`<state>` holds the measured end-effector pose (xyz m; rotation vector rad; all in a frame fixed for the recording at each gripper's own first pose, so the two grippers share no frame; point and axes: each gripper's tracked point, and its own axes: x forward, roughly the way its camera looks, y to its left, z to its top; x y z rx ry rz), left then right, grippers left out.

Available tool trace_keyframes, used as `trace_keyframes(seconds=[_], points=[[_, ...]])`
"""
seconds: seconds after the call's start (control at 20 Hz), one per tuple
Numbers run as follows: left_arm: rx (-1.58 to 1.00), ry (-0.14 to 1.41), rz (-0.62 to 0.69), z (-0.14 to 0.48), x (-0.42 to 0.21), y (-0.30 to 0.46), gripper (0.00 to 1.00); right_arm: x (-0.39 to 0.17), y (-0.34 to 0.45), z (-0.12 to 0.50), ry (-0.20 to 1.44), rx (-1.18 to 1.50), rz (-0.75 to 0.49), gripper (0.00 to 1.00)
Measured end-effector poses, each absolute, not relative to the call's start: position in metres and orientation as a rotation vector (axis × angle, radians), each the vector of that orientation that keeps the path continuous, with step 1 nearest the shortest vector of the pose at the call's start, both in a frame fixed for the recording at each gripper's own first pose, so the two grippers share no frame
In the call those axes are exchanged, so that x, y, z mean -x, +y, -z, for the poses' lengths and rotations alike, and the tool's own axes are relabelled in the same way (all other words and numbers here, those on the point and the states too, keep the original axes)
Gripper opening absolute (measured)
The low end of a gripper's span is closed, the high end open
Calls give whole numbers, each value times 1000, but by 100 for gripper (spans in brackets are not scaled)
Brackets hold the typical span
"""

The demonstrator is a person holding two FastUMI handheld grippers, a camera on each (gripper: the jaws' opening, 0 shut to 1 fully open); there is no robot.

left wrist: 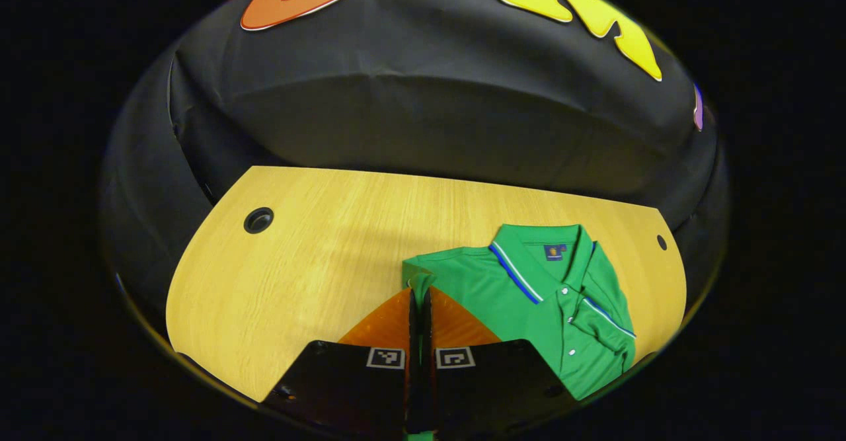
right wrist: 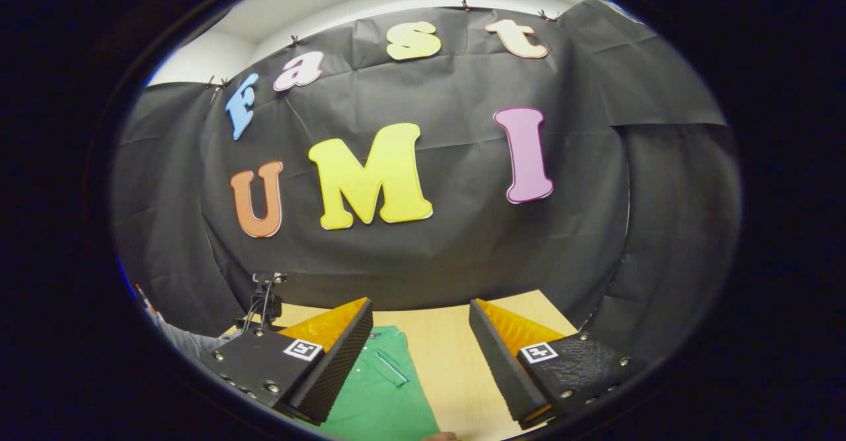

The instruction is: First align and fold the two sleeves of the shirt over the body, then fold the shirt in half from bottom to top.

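The green polo shirt (left wrist: 529, 295) lies on the wooden bench (left wrist: 310, 262), toward the right side of it in the left gripper view. Its collar (left wrist: 542, 256) points to the far edge of the bench, and the collar has white and blue stripes. A small dark tag sits inside the neck. White buttons run down the front. One short sleeve (left wrist: 605, 319) with a striped edge is folded over the front of the shirt. The shirt looks like a neat, narrow shape, with its near part hidden under the tongs.

The left tongs (left wrist: 419, 302) are pressed together. A bit of green cloth shows right at their tips, at the shirt's left corner. It looks like they pinch that corner, but the tips hide the spot, so I cannot be sure.

In the right gripper view, the right tongs (right wrist: 421, 315) are spread wide apart with nothing between them. They hang above the bench (right wrist: 456, 355), and the green shirt (right wrist: 383, 381) lies below, near the left finger. The collar part shows between the two fingers, closer to the left one.

Also in the right gripper view, a grey sleeve (right wrist: 188, 342) of a person shows at the left, with a black gadget with wires (right wrist: 264, 295) above it.

A round dark hole (left wrist: 258, 219) sits in the bench at the far left, and a smaller hole (left wrist: 661, 242) at the far right.
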<state>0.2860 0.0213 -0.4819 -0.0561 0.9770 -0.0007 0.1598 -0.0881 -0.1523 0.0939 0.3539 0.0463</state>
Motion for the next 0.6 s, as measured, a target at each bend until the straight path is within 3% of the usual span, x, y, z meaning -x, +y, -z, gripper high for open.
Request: trace_keyframes(seconds=[0.6], points=[[49,1014,135,492,-257,-48,3,-154,-87,151,355,-79,-33,93]])
